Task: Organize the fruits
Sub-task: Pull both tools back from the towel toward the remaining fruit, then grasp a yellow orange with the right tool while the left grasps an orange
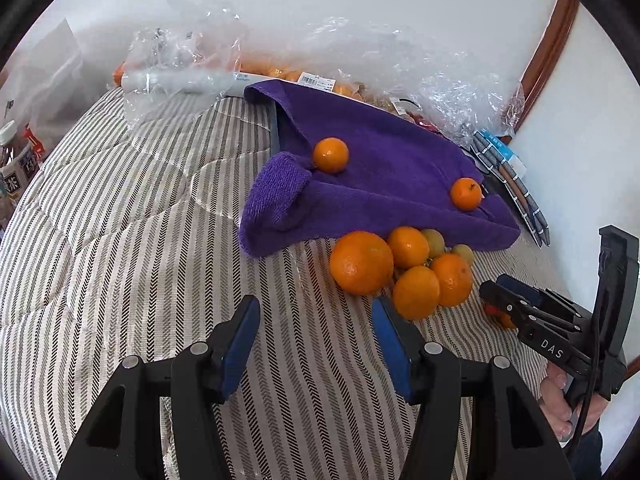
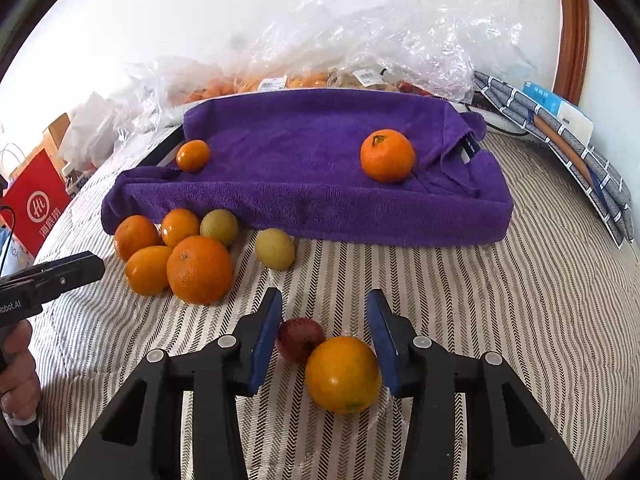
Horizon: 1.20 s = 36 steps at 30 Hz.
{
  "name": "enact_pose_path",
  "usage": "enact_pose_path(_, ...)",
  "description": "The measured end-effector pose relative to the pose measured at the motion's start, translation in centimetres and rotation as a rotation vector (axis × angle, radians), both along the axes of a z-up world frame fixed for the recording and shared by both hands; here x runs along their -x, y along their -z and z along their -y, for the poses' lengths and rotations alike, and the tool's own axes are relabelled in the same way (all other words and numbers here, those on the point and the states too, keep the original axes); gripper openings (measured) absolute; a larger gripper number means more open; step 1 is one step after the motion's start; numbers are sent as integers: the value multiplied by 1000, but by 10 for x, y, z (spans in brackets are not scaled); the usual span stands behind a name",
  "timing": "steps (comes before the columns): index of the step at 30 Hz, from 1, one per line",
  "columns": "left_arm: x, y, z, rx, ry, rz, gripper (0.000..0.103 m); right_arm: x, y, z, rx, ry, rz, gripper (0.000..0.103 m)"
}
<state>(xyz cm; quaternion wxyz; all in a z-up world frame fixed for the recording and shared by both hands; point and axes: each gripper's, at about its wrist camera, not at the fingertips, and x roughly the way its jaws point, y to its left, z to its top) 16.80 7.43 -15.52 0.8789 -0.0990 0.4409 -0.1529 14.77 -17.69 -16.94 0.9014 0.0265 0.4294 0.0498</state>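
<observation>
Between the spread jaws of the right gripper (image 2: 324, 340), an orange (image 2: 343, 374) and a dark red fruit (image 2: 300, 339) are seen, ungripped; the left gripper (image 1: 316, 340) is held open, empty, beside the orange pile (image 1: 400, 268).

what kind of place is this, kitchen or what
Probably a bedroom, not a kitchen: the fruit lies on a quilted striped bedspread, with a purple towel spread over it. Crumpled plastic grocery bags are heaped against a plain white wall.
</observation>
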Motion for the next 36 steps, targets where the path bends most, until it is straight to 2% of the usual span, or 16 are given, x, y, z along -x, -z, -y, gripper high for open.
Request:
enact_pose_path(5, -4, -1, 1, 48, -35, -30, 56, 4, 3, 3, 31, -22, -31, 49)
enact_pose_path(10, -10, -2, 19, -11, -35, -20, 56, 17, 3, 12, 22, -38, -39, 51)
enact_pose_path(19, -17, -2, 30, -14, -51, -12, 54, 40, 2, 25, -6, -50, -22, 51)
enact_pose_path(22, -23, 1, 31, -3, -54, -22, 54, 40, 2, 32, -29, -36, -17, 45)
enact_pose_path(25, -25, 1, 37, -37, -52, -1, 52, 37, 2, 37, -56, -18, -19, 39)
enact_pose_path(28, -24, 2, 42, -57, -30, 15, 38, 32, 3, 39, -60, -17, -22, 37)
enact_pose_path(34, -14, -1, 31, -88, -104, 60, 38, 28, 3, 38, -36, -15, -16, 36)
enact_pose_path(36, -15, 1, 29, -75, -98, 38, 38, 28, 4, 39, -46, -14, -15, 36)
